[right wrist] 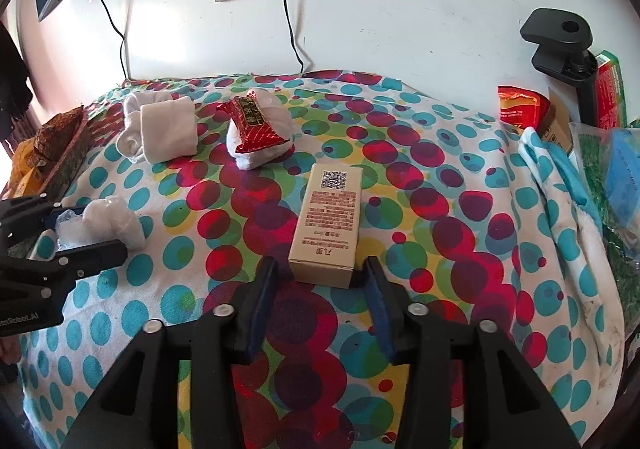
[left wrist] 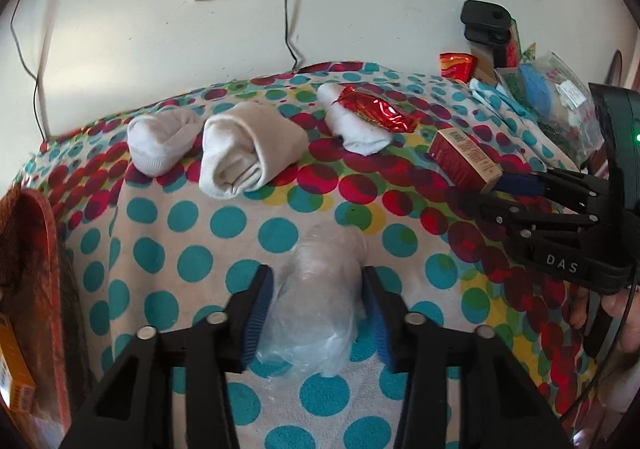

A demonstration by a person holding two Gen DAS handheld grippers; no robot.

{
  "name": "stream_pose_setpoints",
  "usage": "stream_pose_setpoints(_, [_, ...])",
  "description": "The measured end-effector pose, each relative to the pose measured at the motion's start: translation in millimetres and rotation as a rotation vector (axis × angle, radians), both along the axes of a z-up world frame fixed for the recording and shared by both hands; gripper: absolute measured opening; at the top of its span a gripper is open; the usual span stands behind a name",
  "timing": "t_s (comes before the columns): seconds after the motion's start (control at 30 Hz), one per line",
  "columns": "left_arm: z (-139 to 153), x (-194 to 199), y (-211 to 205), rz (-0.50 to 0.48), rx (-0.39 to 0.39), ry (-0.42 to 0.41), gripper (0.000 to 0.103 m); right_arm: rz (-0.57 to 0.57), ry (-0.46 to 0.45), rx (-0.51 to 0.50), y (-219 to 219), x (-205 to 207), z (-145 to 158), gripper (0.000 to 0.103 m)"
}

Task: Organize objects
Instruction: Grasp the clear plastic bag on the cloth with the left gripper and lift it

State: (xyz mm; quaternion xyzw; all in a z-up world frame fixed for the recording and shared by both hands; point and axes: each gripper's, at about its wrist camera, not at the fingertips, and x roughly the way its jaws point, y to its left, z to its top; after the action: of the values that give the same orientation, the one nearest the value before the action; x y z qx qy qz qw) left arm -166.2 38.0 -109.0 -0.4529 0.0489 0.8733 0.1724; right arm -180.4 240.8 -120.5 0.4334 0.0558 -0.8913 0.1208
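Left wrist view, left gripper [left wrist: 318, 305]: the fingers [left wrist: 256, 313] stand spread on either side of a crumpled clear plastic bag [left wrist: 316, 285], with a small gap showing at each pad, so the bag looks bracketed and not pinched.
Left wrist view, bag: thin, cloudy, wrinkled film lying on the dotted cloth [left wrist: 192, 233] over the bench; it looks soft enough to collapse under a squeeze.
Left wrist view, beyond the fingers: two rolled white socks [left wrist: 248, 153] lie side by side, and a third white roll to their right carries a red foil packet [left wrist: 376, 109] on top, which reads as a row already sorted together.
Left wrist view, far right: the right gripper [left wrist: 516, 185] reaches toward a small carton [left wrist: 464, 161], here showing its red side.
Right wrist view, right gripper [right wrist: 320, 277]: its fingers [right wrist: 260, 305] are spread, and the carton's near end sits just between the tips with no pad pressing on it.
Right wrist view, carton [right wrist: 328, 225]: a long beige box lying flat, printed top face up with a square code at its far end, running lengthwise away from the fingers, likely so they can close across its narrow width.
Right wrist view, far left: the left gripper [right wrist: 76, 237] straddles the bag [right wrist: 108, 221].
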Motion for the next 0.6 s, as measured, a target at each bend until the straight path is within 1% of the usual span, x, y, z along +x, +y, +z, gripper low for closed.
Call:
stream_pose_setpoints(0.07, [-3.3,1.8,0.2,0.012,0.002,0.01,0.036,-0.003,0.001,-0.001,0.6,-0.2,0.1,0.05])
stream_pose_setpoints(0.17, [-4.9,4.5,2.3,0.008,-0.004,0.024,0.035,-0.012,0.002,0.0,2.1,-0.3,0.2,0.049])
stream_pose_setpoints(0.23, [-5.5,4.6,3.0,0.01,-0.006,0.03,0.035,-0.017,0.012,0.01,1.7,0.9,1.1,0.042])
stream_pose_setpoints(0.27, [-5.8,4.7,2.7,0.012,-0.004,0.034,0.035,-0.014,0.014,0.012,1.5,1.2,1.2,0.03])
stream_pose_setpoints(0.3, [-6.2,5.2,2.2,0.017,-0.001,0.04,0.035,-0.017,0.021,0.022,0.6,1.9,1.8,0.028])
stream_pose_setpoints(0.5, [-7.0,6.6,2.2,0.036,-0.004,0.061,0.032,-0.015,0.063,0.027,-0.8,7.0,7.9,0.028])
stream_pose_setpoints(0.6, [-5.2,6.8,-2.8,0.061,0.006,0.072,0.032,-0.013,0.074,0.05,-4.6,8.0,8.8,0.028])
